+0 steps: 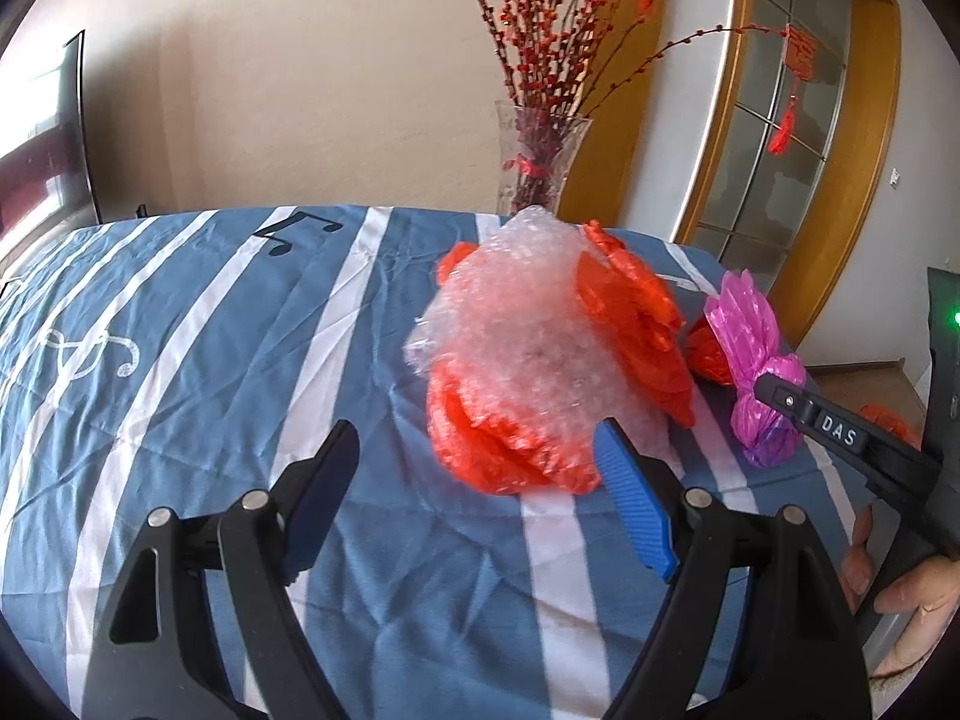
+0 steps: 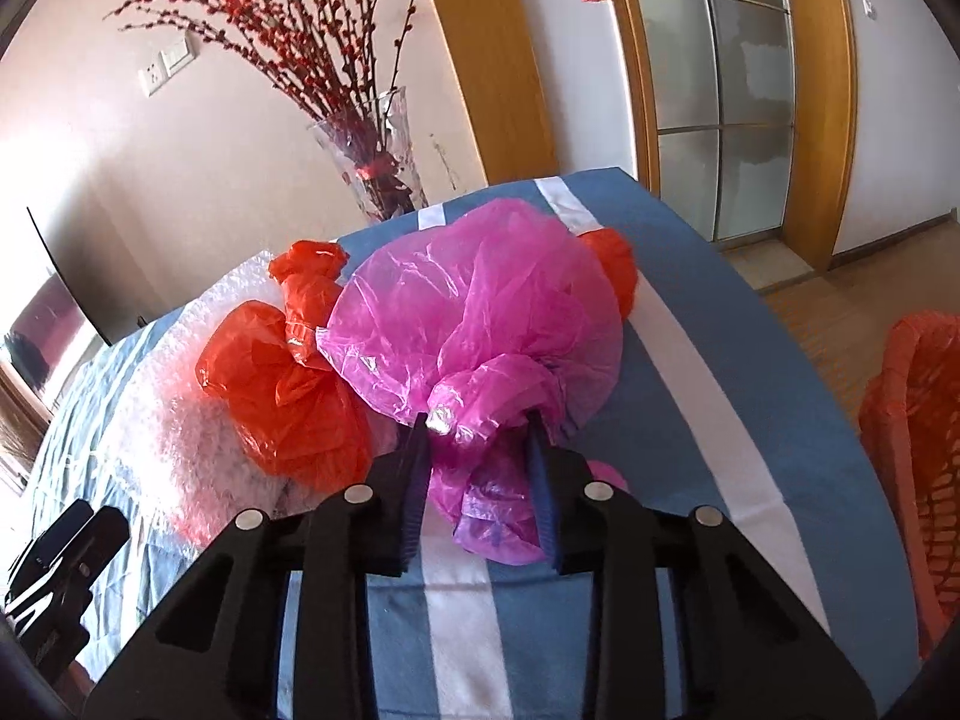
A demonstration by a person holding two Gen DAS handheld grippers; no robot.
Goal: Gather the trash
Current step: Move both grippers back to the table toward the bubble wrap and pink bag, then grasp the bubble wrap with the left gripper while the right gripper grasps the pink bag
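Left wrist view: glass vase (image 1: 540,162) with red berry twigs seen beyond far edge of bed (image 1: 180,330), blue-white striped cloth. Bubble wrap (image 1: 528,330) heaped over crinkled red bag (image 1: 498,444), mid-bed. Left gripper (image 1: 474,468) fingers wide apart, nothing held, just short of heap. Pink bag (image 1: 756,354) at right.

Right wrist view: right gripper (image 2: 480,426) clamped on pink bag (image 2: 474,312) at its bunched neck; thin glossy film, puffed. Red mesh basket (image 2: 912,420) at right, contents not visible.

Both wrist views low, close, sharing pink bag (image 1: 759,360), bed (image 2: 750,324)
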